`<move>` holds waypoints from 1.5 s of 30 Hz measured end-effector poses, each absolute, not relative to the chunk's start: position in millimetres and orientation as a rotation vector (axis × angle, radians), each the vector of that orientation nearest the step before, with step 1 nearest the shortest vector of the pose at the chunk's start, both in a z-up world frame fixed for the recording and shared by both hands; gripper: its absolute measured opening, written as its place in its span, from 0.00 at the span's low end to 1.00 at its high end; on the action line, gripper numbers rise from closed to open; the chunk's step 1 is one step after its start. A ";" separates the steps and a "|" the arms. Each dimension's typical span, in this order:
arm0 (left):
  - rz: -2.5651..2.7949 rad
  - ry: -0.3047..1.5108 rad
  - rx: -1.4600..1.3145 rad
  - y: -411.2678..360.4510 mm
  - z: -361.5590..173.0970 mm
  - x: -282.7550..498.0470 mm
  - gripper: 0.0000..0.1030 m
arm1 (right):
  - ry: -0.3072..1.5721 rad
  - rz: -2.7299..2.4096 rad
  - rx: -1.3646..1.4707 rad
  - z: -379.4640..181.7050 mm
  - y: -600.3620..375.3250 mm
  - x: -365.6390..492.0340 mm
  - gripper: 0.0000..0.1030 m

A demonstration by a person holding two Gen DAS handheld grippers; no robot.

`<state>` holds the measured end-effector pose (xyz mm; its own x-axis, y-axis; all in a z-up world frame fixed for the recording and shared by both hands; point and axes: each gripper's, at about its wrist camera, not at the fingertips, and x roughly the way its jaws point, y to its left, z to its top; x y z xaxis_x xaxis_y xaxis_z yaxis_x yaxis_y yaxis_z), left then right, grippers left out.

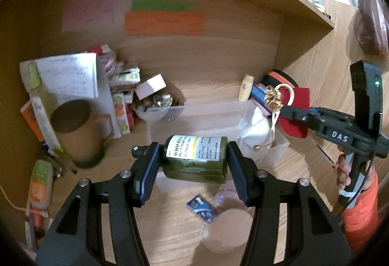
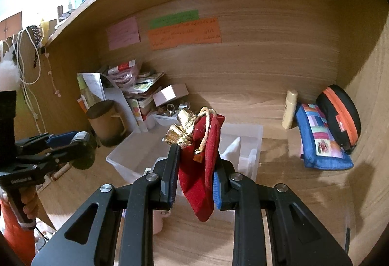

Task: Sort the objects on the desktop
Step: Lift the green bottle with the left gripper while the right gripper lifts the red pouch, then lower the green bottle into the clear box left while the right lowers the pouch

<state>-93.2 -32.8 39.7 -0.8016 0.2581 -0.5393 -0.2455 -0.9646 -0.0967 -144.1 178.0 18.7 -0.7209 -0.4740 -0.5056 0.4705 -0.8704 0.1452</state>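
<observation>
My left gripper point(image 1: 193, 161) is shut on a dark green pump bottle point(image 1: 195, 159) with a white label, held sideways above the near end of a clear plastic bin point(image 1: 192, 117). My right gripper point(image 2: 195, 168) is shut on a red velvet pouch point(image 2: 201, 168) with a gold bow and cord, held over the same bin point(image 2: 136, 151). In the left wrist view the right gripper point(image 1: 287, 113) shows at the right with the pouch point(image 1: 295, 108). In the right wrist view the left gripper point(image 2: 65, 144) shows at the left; the bottle there is mostly hidden.
A brown mug point(image 1: 77, 132), papers and boxes crowd the back left corner. A small clear tub of trinkets point(image 1: 158, 105) stands behind the bin. A cream tube point(image 2: 289, 109), a blue patchwork pouch point(image 2: 321, 139) and a black case with orange zip point(image 2: 340, 115) lie at the back right. A blue packet point(image 1: 201, 209) lies near.
</observation>
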 end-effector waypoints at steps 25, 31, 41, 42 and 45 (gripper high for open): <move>2.742 0.040 -0.918 -2.2 27.6 -178.5 0.53 | -0.008 -2.461 0.763 10.4 155.0 -204.1 0.21; 2.749 0.035 -0.973 -2.0 14.9 -200.0 0.53 | 0.002 -2.453 0.784 3.0 150.5 -215.1 0.21; 2.753 0.042 -1.055 -0.2 -4.5 -225.1 0.53 | -0.023 -2.429 0.873 -17.9 154.6 -233.6 0.22; 2.760 0.048 -1.059 -0.2 -6.3 -227.3 0.53 | -0.022 -2.428 0.882 -19.9 154.7 -235.0 0.22; 2.760 0.064 -1.074 2.5 -11.8 -230.5 0.53 | -0.009 -2.428 0.899 -24.5 154.0 -237.2 0.22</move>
